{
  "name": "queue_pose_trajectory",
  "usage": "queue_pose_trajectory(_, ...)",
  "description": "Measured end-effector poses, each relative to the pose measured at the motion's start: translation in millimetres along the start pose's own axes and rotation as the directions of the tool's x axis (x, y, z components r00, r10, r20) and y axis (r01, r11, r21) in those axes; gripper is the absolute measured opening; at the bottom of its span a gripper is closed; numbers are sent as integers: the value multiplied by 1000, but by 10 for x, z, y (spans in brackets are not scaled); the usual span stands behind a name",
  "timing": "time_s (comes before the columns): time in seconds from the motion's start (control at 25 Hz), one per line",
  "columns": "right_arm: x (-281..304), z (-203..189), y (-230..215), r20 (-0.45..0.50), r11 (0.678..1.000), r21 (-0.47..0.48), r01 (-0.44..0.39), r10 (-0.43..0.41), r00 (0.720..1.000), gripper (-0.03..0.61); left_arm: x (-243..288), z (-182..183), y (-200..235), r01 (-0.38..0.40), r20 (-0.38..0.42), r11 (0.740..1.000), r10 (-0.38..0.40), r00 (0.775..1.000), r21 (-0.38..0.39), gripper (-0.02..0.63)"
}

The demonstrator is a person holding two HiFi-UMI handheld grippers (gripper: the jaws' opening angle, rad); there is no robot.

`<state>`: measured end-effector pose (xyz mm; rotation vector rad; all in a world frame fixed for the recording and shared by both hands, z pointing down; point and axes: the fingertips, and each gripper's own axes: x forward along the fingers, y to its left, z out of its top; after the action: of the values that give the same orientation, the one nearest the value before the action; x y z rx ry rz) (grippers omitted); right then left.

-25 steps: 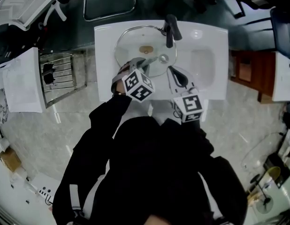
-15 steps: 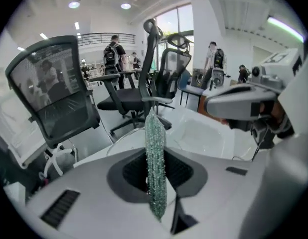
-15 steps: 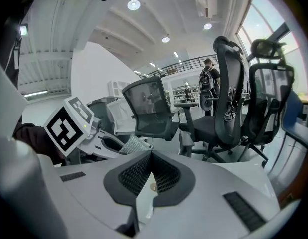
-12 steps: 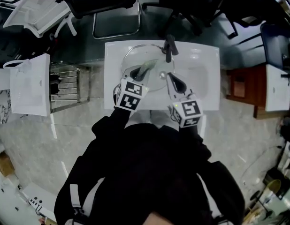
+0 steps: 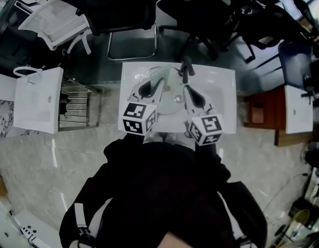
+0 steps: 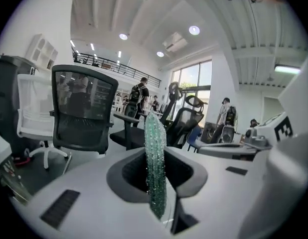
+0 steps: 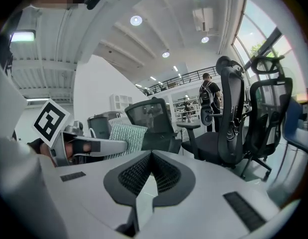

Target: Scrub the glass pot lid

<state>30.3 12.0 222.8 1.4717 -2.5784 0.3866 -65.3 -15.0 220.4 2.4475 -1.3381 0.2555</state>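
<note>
In the head view the glass pot lid (image 5: 173,98) stands tilted over the white sink (image 5: 226,89), between my two grippers. My right gripper (image 5: 189,90) is shut on its rim; in the right gripper view a thin pale edge (image 7: 144,195) shows between the closed jaws. My left gripper (image 5: 150,84) is shut on a green scrub cloth (image 5: 160,75), which stands upright between the jaws in the left gripper view (image 6: 155,158). The right gripper view also catches the left gripper (image 7: 94,146) and the cloth (image 7: 125,133) close on its left. Both gripper views look out level across the room.
A black faucet (image 5: 186,66) rises at the sink's back edge. Office chairs (image 5: 126,14) stand behind the sink. A wire rack (image 5: 77,107) and a white box (image 5: 38,99) are at the left, a wooden cabinet (image 5: 257,112) at the right.
Both grippers have risen from the basin and tipped upward. The left gripper with the green cloth has moved from the lid's near edge toward its far side. The head camera has shifted too.
</note>
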Motion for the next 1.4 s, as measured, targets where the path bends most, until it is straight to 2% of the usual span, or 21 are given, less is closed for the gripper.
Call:
queue_pose_trajectory(0.2,-86,275,78,55,1000,6,-5,5,998,-11,-247,327,-21,16,142,994,0,990,-108,67)
queue_pose_trajectory(0.56,-151,521,159,114,1000,-5,-6,6,993,-12,-492,584,-32,57,284,986,-11,959,-155,67)
queue_pose_trajectory(0.96,-147,624,131,156,1000,0,-10,10,988,-12,-498,596,-20,23,306,993,13,952,-115,68)
queue_pose_trajectory(1.4,-121,615,30,162,1000,16,-26,23,986,-11,-402,607,-110,63,312,989,-19,950,-132,69)
